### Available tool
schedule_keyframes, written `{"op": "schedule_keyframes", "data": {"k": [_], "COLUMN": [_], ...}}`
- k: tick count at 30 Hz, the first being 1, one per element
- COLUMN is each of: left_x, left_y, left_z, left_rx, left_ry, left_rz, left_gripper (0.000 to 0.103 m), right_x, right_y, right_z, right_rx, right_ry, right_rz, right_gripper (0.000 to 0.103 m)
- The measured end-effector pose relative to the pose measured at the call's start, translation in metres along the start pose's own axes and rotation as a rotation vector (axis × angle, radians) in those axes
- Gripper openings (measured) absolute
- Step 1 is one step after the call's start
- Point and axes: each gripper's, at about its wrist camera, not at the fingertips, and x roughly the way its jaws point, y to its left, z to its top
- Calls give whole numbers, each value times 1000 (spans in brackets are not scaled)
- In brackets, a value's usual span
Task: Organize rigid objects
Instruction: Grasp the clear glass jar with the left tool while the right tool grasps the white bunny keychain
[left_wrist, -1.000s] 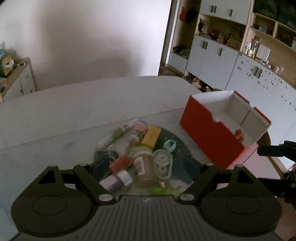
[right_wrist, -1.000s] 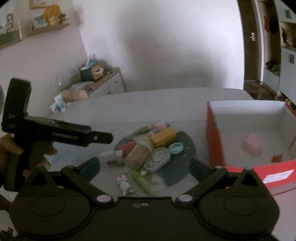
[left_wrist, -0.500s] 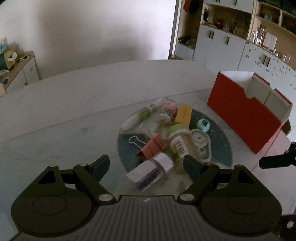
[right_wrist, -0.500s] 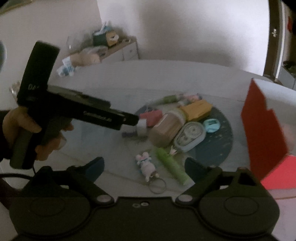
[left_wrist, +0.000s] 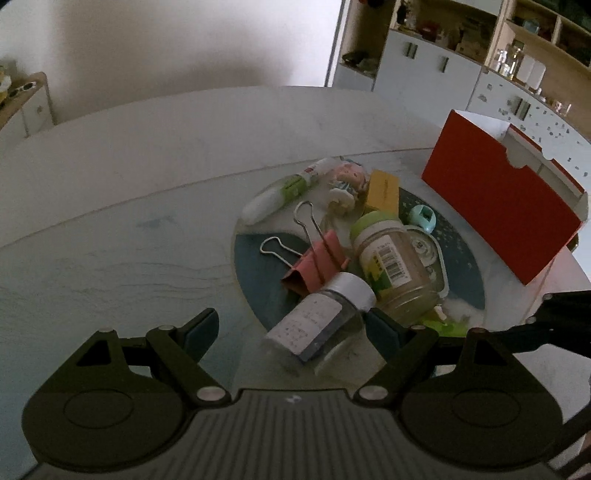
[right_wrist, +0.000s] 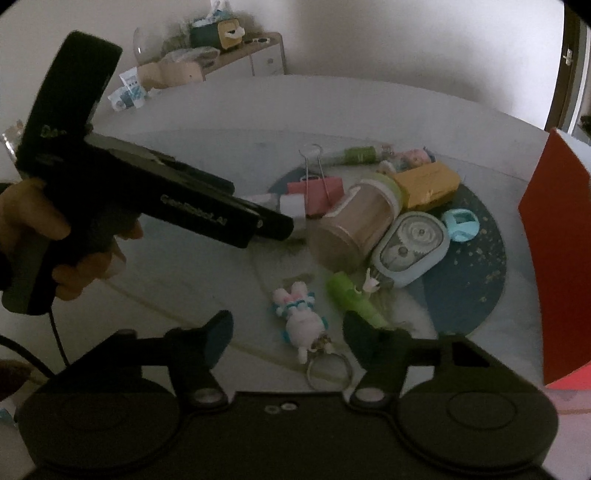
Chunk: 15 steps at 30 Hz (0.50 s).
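both hands are at the start of a pick, each lining up on one item from the pile on the table (left_wrist: 110, 229).

right wrist view, nearest first: the right gripper (right_wrist: 288, 328) points steeply down. its jaws are closing, with the bunny keychain (right_wrist: 301, 319) lying between them at 12 o'clock from the camera and its ring (right_wrist: 328, 371) closest to the lens. the pads do not look to be pressing on it yet. a green tube (right_wrist: 354, 302) lies just beside the right finger, at about 1 o'clock, near enough to get nudged. i judge the next move calls for finishing the squeeze on the bunny's body and not the loose ring, then lifting clear toward the red box (right_wrist: 554, 251) at 3 o'clock.

left wrist view: the left gripper (left_wrist: 291, 328) stands wide, holding nothing, also tilted well down. the small vial (left_wrist: 317, 321) with the white cap lies on its side between the fingers, nearer the right one, not gripped. just beyond at 12 to 1 o'clock are the pink binder clip (left_wrist: 314, 266) and the green-lidded jar (left_wrist: 391, 262), touching the vial's cap end. farther out lie a yellow block (left_wrist: 382, 190), a small doll (left_wrist: 347, 181) and a white-green pen (left_wrist: 280, 190). the box stands at 2 o'clock, well apart from the pile.

the left hand (right_wrist: 66, 236) grips its handle at 9 o'clock in the right view. it probably needs to close squarely across the vial's body so it does not roll.
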Motion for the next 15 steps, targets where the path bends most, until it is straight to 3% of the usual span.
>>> {"op": "schedule_keyframes", "data": {"k": [5,10,15], "left_x": [3,7,8], "left_y": [-4,-8,-11], "left_z": [-1,0,-1], "left_rx": [28,46,57], "left_ry": [0,18,18], "left_rz": [-30,-52,-63], "left_gripper": [86,70,61], "right_x": [9,11,15], "right_y": [1,3,3], "right_z": [-1,-2,-2], "right_rx": [-16,-28,-45], "right_ry": [17,18,14], "right_rz": [-13,-23,-33], "right_gripper": [50,44,38]}}
